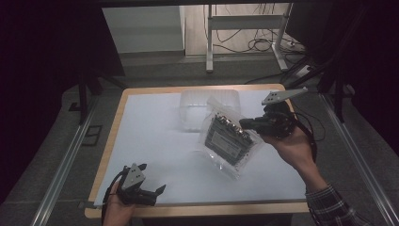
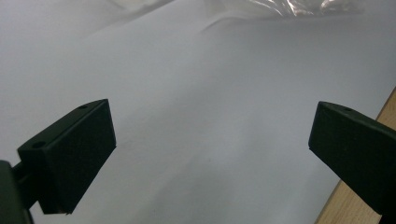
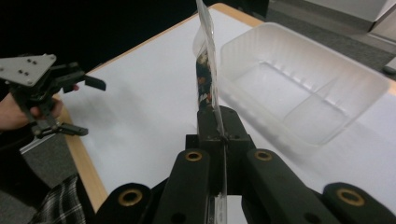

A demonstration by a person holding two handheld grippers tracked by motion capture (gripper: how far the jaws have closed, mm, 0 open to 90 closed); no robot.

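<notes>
- Clear plastic bag point(image 1: 229, 140) with a dark printed pack inside hangs in the air over the middle-right of the table, tilted, one edge up by the hand, its low corner near the white sheet.
- Right gripper point(image 1: 248, 124) has it: jaws pressed together on the bag's edge. In the right gripper view the film point(image 3: 206, 70) runs straight up out of the closed jaws, seen edge-on.
- Just beyond the bag sits the translucent plastic tray point(image 1: 188, 104), open side up, two compartments showing in the right gripper view point(image 3: 369, 77).
- My read: the bag is bound for that tray. Doing it well means carrying it over the near wall with the low corner leading, keeping the pinch firm, since the hold is on thin film only and the weight hangs below.
- Watch the swing; a dangling bag can catch the rim and nudge the light tray.
- Left gripper point(image 1: 151, 192) waits at the near-left table edge, jaws spread wide, nothing between them, white table cover point(image 2: 210, 116) beneath. It could steady the tray if needed.
</notes>
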